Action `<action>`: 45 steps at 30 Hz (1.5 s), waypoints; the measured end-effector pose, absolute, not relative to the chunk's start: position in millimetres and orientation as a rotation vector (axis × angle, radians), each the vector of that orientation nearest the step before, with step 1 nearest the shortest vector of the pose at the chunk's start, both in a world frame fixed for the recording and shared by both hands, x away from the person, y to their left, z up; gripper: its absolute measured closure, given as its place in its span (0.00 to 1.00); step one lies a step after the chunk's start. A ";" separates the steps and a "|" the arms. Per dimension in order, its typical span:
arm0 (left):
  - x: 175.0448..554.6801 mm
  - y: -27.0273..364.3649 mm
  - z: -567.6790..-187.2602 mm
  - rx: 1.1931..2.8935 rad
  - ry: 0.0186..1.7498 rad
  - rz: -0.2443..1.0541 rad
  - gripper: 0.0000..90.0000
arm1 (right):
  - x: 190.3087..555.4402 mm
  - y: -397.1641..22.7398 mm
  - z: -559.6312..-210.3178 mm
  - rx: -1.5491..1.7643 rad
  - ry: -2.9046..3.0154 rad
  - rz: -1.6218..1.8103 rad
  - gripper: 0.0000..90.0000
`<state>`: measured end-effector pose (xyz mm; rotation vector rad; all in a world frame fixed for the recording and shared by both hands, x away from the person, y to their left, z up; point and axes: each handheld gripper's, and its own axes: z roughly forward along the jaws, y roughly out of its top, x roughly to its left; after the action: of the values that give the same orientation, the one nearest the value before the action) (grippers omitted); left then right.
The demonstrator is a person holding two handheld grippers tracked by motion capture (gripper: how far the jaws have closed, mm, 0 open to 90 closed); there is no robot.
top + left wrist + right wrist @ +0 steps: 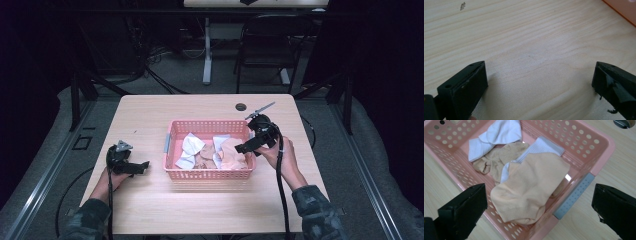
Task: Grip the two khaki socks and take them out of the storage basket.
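Note:
A pink perforated basket (210,123) stands mid-table with several socks in it. In the right gripper view a peach sock (531,182) lies on top at the near corner, over a white ribbed sock (541,147), a tan sock (496,157) and another white sock (499,132). My right gripper (248,146) hovers open above the basket's right end, its jaws straddling the peach sock (232,157) without touching it. My left gripper (140,167) rests low on the table left of the basket, open, with bare wood between its jaws (539,72).
A grey handle (574,195) is set in the basket's right rim. A round cable hole (241,106) lies behind the basket. Past the table's far edge stand a black chair (270,45) and a desk leg (207,50). Cables trail from both grippers toward the front edge.

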<state>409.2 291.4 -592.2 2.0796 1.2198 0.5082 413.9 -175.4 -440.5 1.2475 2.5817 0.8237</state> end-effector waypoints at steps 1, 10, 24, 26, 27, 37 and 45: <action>409.2 291.4 -592.2 2.079 1.220 0.508 0.00 | 414.8 -173.6 -441.5 1.249 2.584 0.822 0.00; 409.2 291.6 -592.1 2.082 1.218 0.508 0.00 | 421.3 -160.0 -448.3 1.245 2.602 0.783 0.00; 409.2 291.7 -592.1 2.084 1.217 0.508 0.00 | 431.4 -138.1 -467.5 1.281 2.642 0.754 0.16; 409.2 291.7 -592.1 2.084 1.217 0.508 0.00 | 433.1 -136.6 -470.3 1.275 2.646 0.733 0.20; 409.2 291.8 -592.1 2.084 1.216 0.508 0.00 | 433.9 -135.6 -472.0 1.279 2.651 0.736 0.25; 409.2 291.8 -592.1 2.084 1.216 0.508 0.00 | 439.0 -120.1 -488.7 1.281 2.661 0.655 0.43; 409.2 291.9 -592.1 2.085 1.215 0.507 0.00 | 439.7 -110.2 -496.9 1.290 2.635 0.622 0.50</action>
<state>409.2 291.9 -592.1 2.0850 1.2151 0.5070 439.7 -110.2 -496.9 1.2895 2.6350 0.6216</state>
